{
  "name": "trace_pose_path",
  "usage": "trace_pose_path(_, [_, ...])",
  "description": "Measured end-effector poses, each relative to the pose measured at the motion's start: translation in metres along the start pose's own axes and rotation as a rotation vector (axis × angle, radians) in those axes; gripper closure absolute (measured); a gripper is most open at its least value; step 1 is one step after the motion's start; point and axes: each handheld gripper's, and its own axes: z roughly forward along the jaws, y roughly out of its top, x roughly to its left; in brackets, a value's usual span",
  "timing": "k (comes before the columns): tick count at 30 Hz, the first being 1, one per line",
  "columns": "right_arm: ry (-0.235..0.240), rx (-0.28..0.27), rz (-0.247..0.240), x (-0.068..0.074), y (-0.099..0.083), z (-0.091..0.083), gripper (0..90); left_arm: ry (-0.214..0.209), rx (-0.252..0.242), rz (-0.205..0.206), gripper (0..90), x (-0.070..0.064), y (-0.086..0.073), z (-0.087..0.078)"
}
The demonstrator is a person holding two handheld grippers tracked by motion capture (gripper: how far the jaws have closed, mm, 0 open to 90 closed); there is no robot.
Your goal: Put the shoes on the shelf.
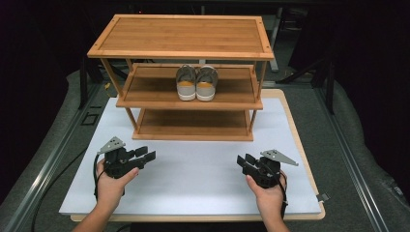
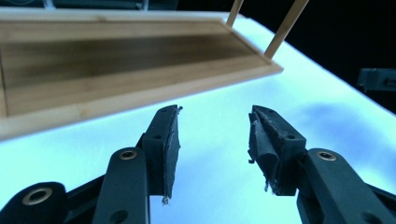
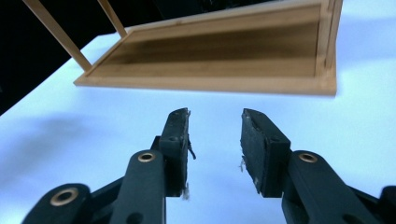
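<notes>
Fingers [image 2: 170,140] of both grippers are held apart (nothing grasped); shoes [image 1: 196,83] on the shelf [image 1: 145,89] remain unreached.

One wooden rack [image 1: 180,36] of three shelves, at the far edge of one white board [image 1: 203,174]. Two grey shoes [image 1: 196,83], one pair, on the middle shelf. Two hand-held grippers, left [image 1: 146,155] and right [image 1: 244,159], near the board's front corners, each with two black jaws, parted.

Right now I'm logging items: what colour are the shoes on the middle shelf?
Grey shoes with tan heel patches and white soles, clearest in the high view.
</notes>
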Motion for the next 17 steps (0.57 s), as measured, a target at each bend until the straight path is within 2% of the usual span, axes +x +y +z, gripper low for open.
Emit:
trace_pose_path(4, [0.0, 0.009, -0.021, -0.003, -0.012, 0.003, 57.4, -0.013, 0.013, -0.022, 52.0, 0.004, -0.016, 0.009])
trace_pose_path(8, [-0.003, 0.049, -0.012, -0.008, -0.021, 0.01, 56.6, -0.003, 0.032, -0.008, 52.0, 0.008, -0.025, 0.016])
trace_pose_path(12, [-0.003, 0.07, -0.031, -0.009, -0.026, 0.016, 55.9, 0.006, 0.074, 0.011, 51.9, 0.01, -0.036, 0.023])
trace_pose_path(17, [0.002, 0.085, -0.035, -0.008, -0.03, 0.02, 54.0, -0.008, 0.146, 0.037, 52.0, 0.005, -0.047, 0.037])
